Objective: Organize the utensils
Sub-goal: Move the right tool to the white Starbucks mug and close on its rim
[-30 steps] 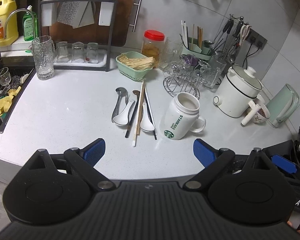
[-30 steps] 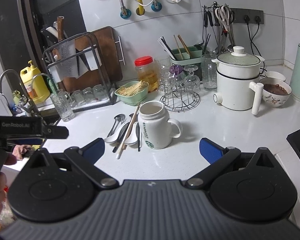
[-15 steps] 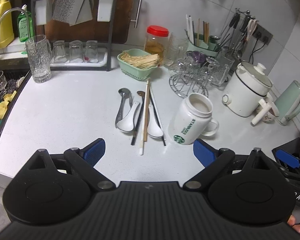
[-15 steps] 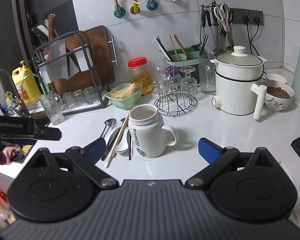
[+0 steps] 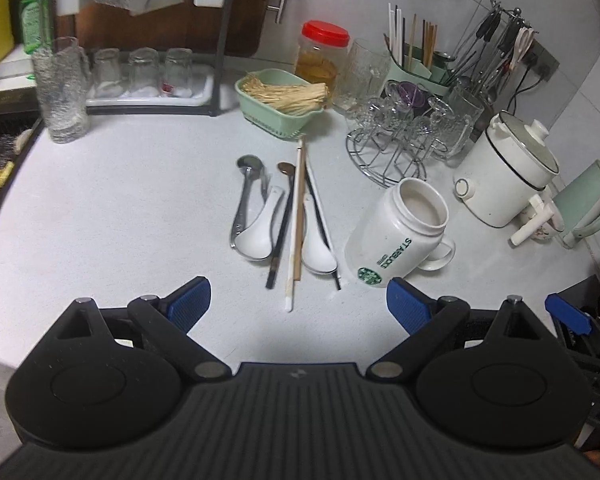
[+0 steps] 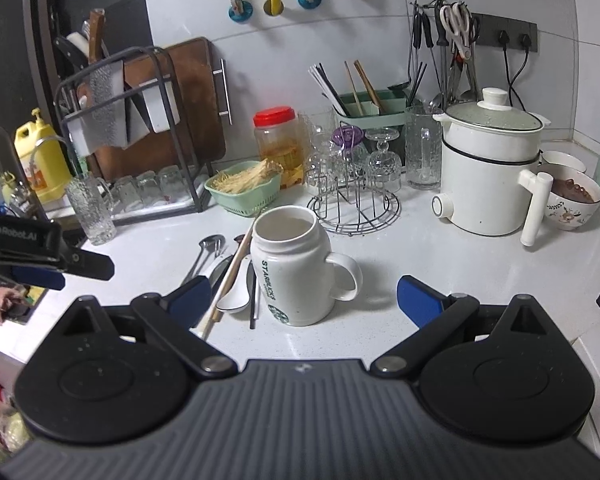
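Both pairs of fingers stand wide apart and empty: the left gripper (image 5: 298,300) hangs just short of the utensils (image 5: 286,222), the right gripper (image 6: 303,295) just short of the white mug (image 6: 296,270). The spoons and chopsticks lie loose on the counter (image 5: 132,200), immediately left of the mug. Judging by that, nothing is sorted yet; every piece remains to be picked up, perhaps for the mug or the green holder (image 6: 370,110) at the far wall.
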`<state>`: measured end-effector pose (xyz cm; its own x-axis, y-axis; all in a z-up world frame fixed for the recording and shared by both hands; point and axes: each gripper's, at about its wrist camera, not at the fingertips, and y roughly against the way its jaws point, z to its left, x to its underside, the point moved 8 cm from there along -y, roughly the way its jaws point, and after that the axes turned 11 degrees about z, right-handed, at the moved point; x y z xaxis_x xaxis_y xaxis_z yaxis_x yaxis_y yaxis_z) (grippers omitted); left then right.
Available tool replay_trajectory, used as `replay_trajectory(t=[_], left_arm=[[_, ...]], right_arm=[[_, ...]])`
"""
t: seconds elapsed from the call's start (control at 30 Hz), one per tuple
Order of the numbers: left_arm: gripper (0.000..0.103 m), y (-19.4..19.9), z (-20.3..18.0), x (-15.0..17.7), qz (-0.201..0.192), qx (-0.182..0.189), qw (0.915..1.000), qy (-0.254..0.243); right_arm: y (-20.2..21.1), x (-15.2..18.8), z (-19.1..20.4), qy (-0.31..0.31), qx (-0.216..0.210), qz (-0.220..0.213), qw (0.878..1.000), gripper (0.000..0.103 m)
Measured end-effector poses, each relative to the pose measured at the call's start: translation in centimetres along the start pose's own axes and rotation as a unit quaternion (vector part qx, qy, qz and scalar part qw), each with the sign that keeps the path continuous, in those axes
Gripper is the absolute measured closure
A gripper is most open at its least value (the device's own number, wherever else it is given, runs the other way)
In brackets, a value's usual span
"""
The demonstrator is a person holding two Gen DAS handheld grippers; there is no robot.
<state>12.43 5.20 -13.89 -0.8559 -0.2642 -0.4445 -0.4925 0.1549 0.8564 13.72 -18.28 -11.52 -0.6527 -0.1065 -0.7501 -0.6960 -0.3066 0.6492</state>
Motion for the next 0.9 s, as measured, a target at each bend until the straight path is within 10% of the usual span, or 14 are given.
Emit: replay_trajectory(t=[0.63, 0.9], left_arm=[[0.008, -9.7, 3.3, -7.4, 0.069, 0.046, 0.9964, -0.02], [0.023, -12.2, 4.0, -9.5, 0.063, 0.042, 0.9946, -0.071]], right_arm=[[-8.1, -2.8, 2.0, 0.016, 0.027, 0.058, 0.998, 0.002], [-11.2, -4.1, 2.4, 0.045, 0.069, 0.071, 0.994, 0.002]])
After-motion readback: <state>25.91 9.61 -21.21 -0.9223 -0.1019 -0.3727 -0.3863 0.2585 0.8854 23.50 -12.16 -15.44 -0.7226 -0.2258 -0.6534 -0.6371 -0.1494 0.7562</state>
